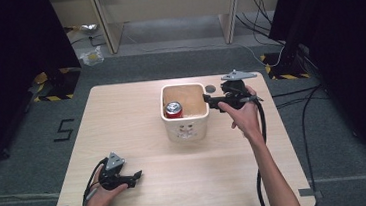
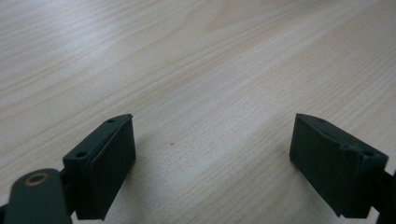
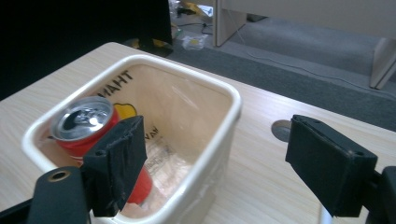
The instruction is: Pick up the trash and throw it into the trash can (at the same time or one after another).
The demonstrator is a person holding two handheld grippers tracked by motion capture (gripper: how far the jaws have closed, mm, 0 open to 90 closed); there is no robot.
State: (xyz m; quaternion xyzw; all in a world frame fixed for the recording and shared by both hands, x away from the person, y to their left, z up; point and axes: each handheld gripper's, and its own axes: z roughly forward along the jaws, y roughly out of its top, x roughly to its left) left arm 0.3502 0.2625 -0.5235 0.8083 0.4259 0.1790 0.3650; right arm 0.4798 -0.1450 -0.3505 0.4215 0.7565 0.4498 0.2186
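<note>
A cream square tub (image 1: 187, 127) stands in the middle of the wooden table (image 1: 122, 118), and a red drink can (image 1: 173, 110) stands upright in its left part. My right gripper (image 1: 210, 100) hovers at the tub's right rim, open. In the right gripper view its fingertips (image 3: 219, 158) straddle the tub's wall (image 3: 224, 107), one over the inside near the can (image 3: 86, 121), the other outside, without pressing on it. My left gripper (image 1: 136, 177) rests low at the table's front left, open (image 2: 212, 154) over bare wood with nothing between its fingers.
A round cable hole (image 1: 210, 88) sits in the tabletop just behind the right gripper, also seen as a grey disc (image 3: 281, 130). Desk legs, cables and a plastic bag (image 1: 91, 56) lie on the floor beyond the far edge. Black curtains stand on both sides.
</note>
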